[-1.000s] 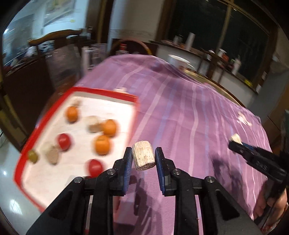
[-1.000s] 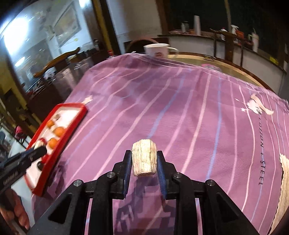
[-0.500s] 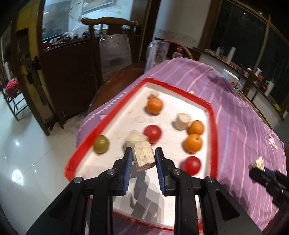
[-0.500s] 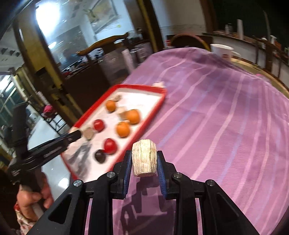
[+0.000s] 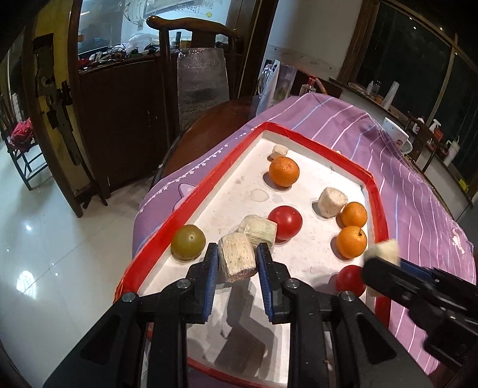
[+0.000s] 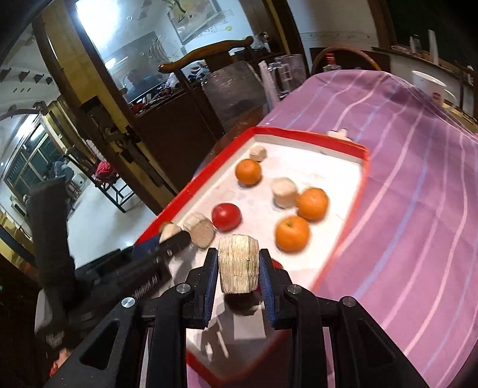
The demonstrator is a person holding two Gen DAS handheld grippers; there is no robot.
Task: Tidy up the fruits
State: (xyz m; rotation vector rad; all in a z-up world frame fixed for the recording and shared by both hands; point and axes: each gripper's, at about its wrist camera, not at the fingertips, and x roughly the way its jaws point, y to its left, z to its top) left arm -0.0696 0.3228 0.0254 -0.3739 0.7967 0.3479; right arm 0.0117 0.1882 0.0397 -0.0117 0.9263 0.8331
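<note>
A red-rimmed white tray [image 5: 375,191] [image 6: 363,167] lies at the left end of a table with a purple striped cloth. On it sit oranges [image 5: 283,171] [image 6: 292,233], red fruits [image 5: 285,218] [image 6: 226,217], a green-brown fruit [image 5: 188,241] and pale fibrous chunks [image 5: 331,202] [image 6: 284,192]. My left gripper [image 5: 236,261] is shut on one pale chunk [image 5: 237,257] just above the tray's near left part. My right gripper [image 6: 237,264] is shut on another pale chunk [image 6: 238,262] over the tray's near right edge. Each gripper shows in the other's view.
Dark wooden chairs [image 5: 191,27] and a cabinet [image 5: 119,98] stand beyond the table's left end. Glass vessels [image 6: 288,74] and a bottle sit past the tray. A white mug [image 5: 395,137] stands further along the cloth. Glossy floor tiles lie to the left.
Both grippers, each keeping its chunk, swung left from over the purple cloth to the tray. The right one has come right up beside the left.
</note>
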